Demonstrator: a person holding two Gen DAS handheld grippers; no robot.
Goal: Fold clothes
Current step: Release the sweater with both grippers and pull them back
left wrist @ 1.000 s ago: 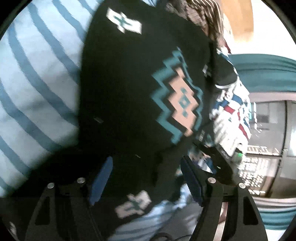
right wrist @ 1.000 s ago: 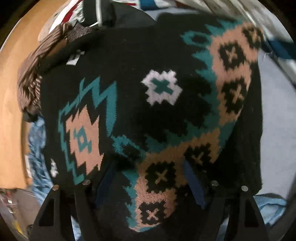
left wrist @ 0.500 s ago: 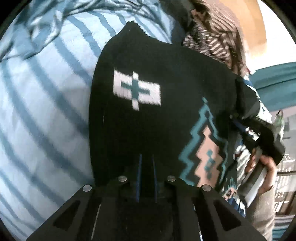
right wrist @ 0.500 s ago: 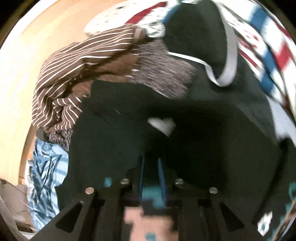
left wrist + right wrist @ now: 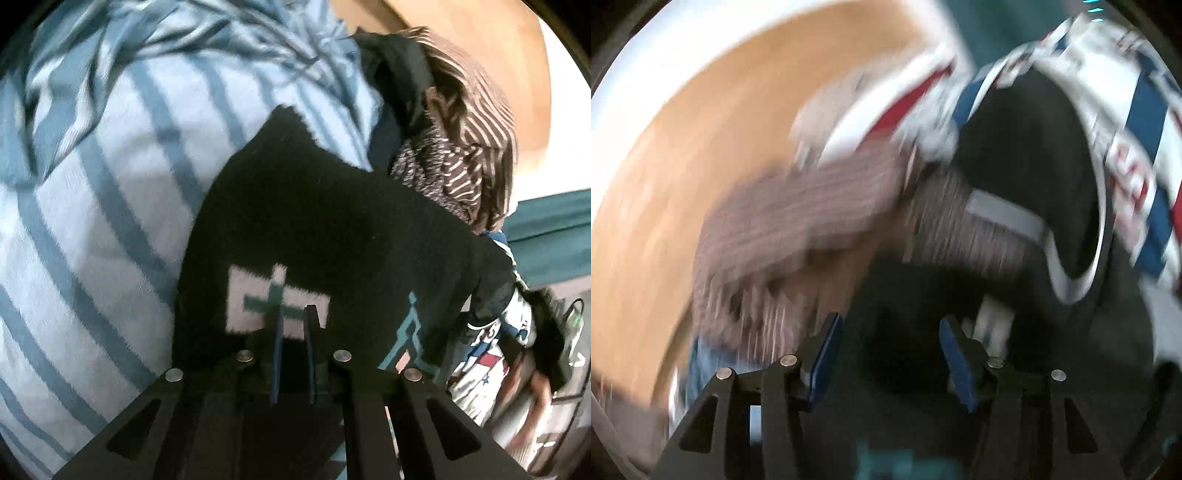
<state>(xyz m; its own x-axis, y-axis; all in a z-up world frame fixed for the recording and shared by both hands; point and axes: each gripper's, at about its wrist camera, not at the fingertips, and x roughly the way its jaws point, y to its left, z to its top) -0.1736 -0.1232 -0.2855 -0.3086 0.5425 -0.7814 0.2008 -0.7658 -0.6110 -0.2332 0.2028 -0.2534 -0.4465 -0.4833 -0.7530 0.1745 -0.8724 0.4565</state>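
Pinching the black patterned sweater [image 5: 332, 229], the left gripper [image 5: 293, 321] held narrow jaws; the right gripper [image 5: 886, 332] gaped wide.

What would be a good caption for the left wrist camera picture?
Left gripper pinches the black patterned sweater lying on a blue-striped sheet, a brown striped garment heaped behind it.

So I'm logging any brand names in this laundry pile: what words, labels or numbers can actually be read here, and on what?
None reads as clear text.
Red characters on the white, red and blue garment: too blurred to read.
Dark marks on the same garment in the left wrist view: too small and distorted.
Black patterned sweater: only knitted motifs, no lettering.
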